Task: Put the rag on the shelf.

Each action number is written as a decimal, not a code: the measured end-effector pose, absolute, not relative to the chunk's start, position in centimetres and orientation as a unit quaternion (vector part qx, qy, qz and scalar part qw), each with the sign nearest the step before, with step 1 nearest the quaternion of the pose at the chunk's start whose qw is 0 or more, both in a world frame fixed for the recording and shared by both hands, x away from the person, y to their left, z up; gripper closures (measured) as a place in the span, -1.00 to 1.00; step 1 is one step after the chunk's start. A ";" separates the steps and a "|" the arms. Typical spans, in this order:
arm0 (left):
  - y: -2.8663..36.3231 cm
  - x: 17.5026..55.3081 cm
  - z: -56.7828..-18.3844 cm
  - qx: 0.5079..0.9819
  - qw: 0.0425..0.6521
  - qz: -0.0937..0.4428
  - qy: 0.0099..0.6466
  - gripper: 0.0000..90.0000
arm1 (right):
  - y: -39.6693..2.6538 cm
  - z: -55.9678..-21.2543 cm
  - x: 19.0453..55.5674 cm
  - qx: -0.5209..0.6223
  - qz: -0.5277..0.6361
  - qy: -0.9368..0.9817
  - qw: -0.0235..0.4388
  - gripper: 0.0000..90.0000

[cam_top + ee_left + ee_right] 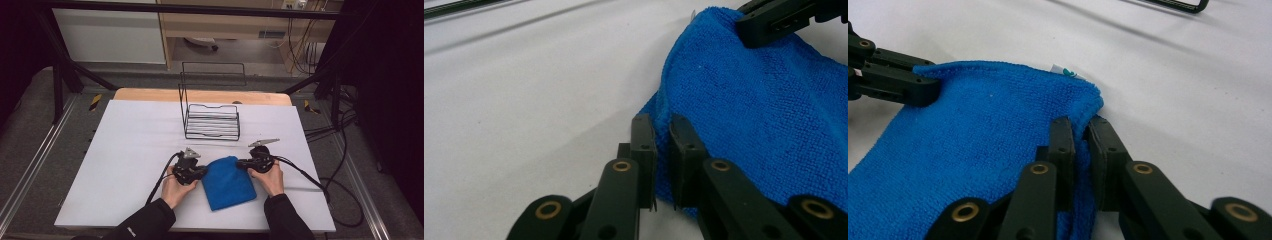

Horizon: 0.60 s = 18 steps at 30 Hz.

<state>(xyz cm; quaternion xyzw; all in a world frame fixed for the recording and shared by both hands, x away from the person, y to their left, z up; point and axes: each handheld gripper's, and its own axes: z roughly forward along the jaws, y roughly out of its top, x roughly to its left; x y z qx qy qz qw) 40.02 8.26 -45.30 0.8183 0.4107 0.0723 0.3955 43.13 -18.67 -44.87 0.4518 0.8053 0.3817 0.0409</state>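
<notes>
High view shows a blue cloth [226, 183] lying on the white table [125, 150], near the person's edge and well in front of the black wire rack [212, 121]. The left gripper [198, 172] and the right gripper [243, 163] stand at its 2 far corners. In the left gripper view the jaws are pressed together on the cloth's edge [664, 125], and in the right gripper view the jaws are likewise clamped on the corner [1083, 120] beside a small white label [1064, 70]. I judge the step in hand is the grasp of both corners, now done. The next move probably calls for lifting both hands together and evenly, so the cloth hangs or folds without slipping. The cloth's long axis runs from far-left to near-right, slightly slanted to the table's edge.
</notes>
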 end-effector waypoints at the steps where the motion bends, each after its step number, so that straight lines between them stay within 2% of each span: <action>1: 8.3 40.0 -45.3 0.818 0.396 0.073 0.411 0.83 | -18.6 -44.9 43.1 0.452 0.381 0.806 0.042 0.86; 10: 9.0 40.4 -45.2 0.802 0.422 0.049 0.419 0.89 | -19.1 -44.0 42.7 0.448 0.397 0.800 0.038 0.90; 18: 9.3 40.0 -44.1 0.794 0.446 0.060 0.409 0.90 | -19.6 -42.9 41.2 0.437 0.426 0.790 0.055 0.90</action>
